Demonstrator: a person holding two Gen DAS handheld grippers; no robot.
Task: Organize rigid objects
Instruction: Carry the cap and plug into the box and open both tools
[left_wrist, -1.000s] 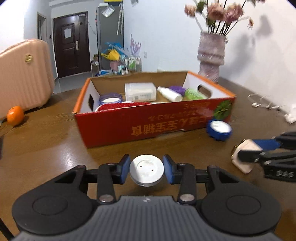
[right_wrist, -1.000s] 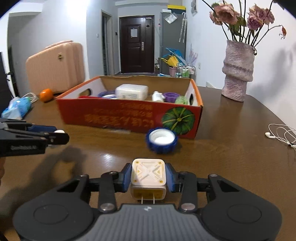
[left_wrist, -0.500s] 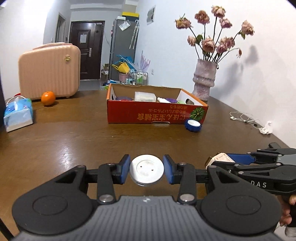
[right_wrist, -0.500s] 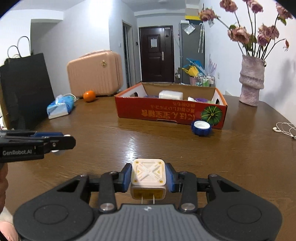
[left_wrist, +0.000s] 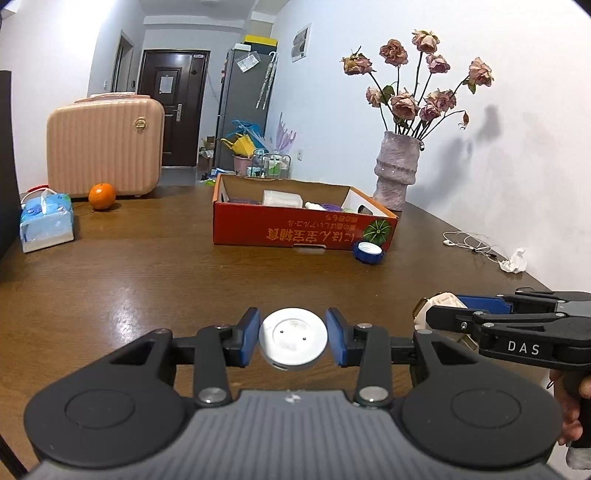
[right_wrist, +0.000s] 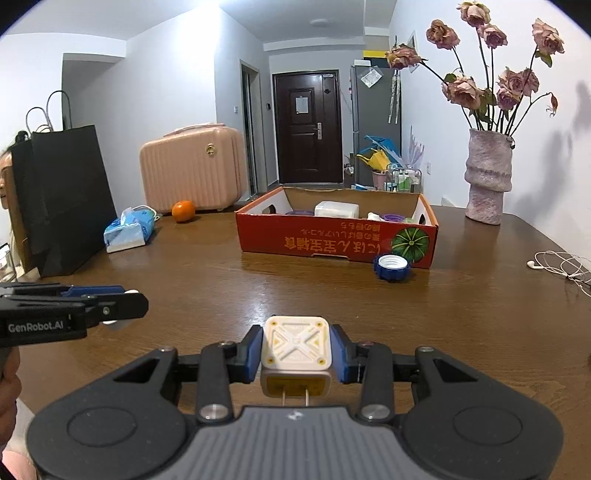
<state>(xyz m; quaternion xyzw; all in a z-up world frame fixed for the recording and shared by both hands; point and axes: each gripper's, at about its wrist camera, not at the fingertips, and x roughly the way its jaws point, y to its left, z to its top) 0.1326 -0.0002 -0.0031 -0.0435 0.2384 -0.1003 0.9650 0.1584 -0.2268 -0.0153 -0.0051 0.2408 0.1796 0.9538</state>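
My left gripper (left_wrist: 292, 338) is shut on a round white disc (left_wrist: 293, 341), held above the brown table near its front. My right gripper (right_wrist: 295, 350) is shut on a cream square charger plug (right_wrist: 295, 349) with its two prongs pointing back at the camera. Each gripper shows in the other's view: the right one (left_wrist: 443, 306) at the right edge, the left one (right_wrist: 125, 302) at the left edge. Far ahead stands an open red cardboard box (left_wrist: 295, 229) (right_wrist: 332, 242) holding several items. A blue bottle cap (left_wrist: 368, 252) (right_wrist: 392, 266) lies in front of its right corner.
A vase of dried roses (right_wrist: 487, 173) stands behind the box at the right. White earphones (right_wrist: 561, 264) and a crumpled tissue (left_wrist: 514, 260) lie at the right. A tissue pack (left_wrist: 46, 221), an orange (left_wrist: 102, 195), a pink suitcase (left_wrist: 105, 146) and a black bag (right_wrist: 66, 199) stand at the left.
Both grippers have pulled back from the box, each still holding its item. The box and blue cap now look much farther away and more of the table shows.
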